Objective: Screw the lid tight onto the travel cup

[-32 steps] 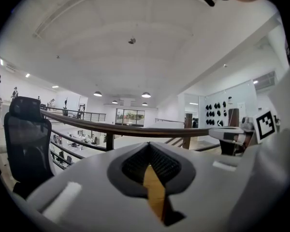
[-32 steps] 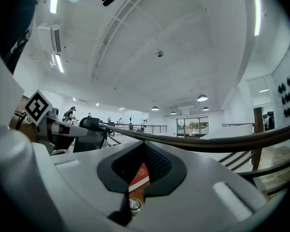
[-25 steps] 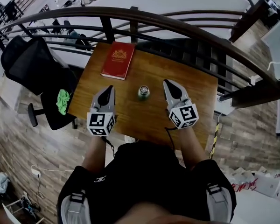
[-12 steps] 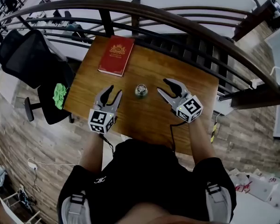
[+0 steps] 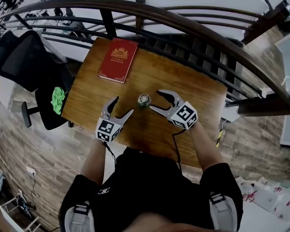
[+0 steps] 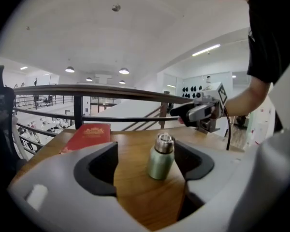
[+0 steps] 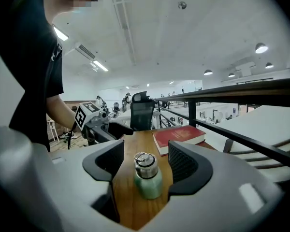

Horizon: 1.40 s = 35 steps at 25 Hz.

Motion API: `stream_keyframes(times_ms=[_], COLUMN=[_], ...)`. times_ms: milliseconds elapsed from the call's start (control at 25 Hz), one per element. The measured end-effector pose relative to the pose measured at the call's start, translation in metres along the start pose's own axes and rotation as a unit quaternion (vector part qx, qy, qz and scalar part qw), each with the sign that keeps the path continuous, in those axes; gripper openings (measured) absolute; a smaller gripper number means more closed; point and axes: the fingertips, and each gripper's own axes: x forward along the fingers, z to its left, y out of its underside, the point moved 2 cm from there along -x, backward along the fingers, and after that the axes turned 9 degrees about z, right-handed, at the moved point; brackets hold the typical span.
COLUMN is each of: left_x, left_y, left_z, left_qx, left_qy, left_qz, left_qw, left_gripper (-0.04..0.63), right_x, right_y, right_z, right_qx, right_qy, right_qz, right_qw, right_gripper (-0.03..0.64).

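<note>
A small pale-green travel cup [image 5: 144, 100] with a silver lid stands upright on the wooden table [image 5: 198, 93], between my two grippers. My left gripper [image 5: 123, 106] points at it from the left; its jaws are opening, and nothing touches the pads. My right gripper [image 5: 155, 99] faces it from the right, jaws also opening, pads clear of it. In the left gripper view the cup [image 6: 161, 157] shows just ahead between the jaws of the left gripper [image 6: 146, 161]. In the right gripper view the cup [image 7: 147, 176] stands ahead of the right gripper [image 7: 145, 161].
A red book [image 5: 118, 60] lies at the table's far left corner. A dark curved railing [image 5: 183, 25] runs just behind the table. A black office chair [image 5: 24, 62] with a green cloth [image 5: 57, 100] stands left of the table.
Both grippers went from shut to wide open and swung inward toward the cup. The cup has not moved on the table.
</note>
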Motion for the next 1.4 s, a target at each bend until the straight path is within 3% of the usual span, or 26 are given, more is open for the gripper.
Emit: stream_keyframes(times_ms=[280, 560, 1000, 1320, 1400], left_x=[0.032, 0.06, 0.099, 0.115, 0.116], left_y=[0.031, 0.038, 0.037, 0.038, 0.038], left_z=[-0.006, -0.005, -0.04, -0.054, -0.052], left_qx=[0.001, 0.007, 0.039, 0.078, 0.076], left_qy=[0.027, 0.047, 0.119, 0.127, 0.124], left_qz=[0.036, 0.046, 0.053, 0.061, 0.059], left_qw=[0.999, 0.9978, 0.9907, 0.9869, 0.9876], left_gripper=[0.402, 0.419, 0.433, 0.428, 0.394], right_x=[0.022, 0.042, 0.063, 0.07, 0.069], right_y=[0.017, 0.024, 0.032, 0.031, 0.032], right_z=[-0.002, -0.007, 0.0, 0.004, 0.003], right_qx=[-0.002, -0.01, -0.028, -0.064, -0.072], right_qy=[-0.025, -0.049, -0.104, -0.109, -0.111], right_qz=[0.024, 0.033, 0.05, 0.054, 0.059], right_qw=[0.999, 0.998, 0.993, 0.991, 0.989], right_gripper=[0.259, 0.272, 0.272, 0.268, 0.265])
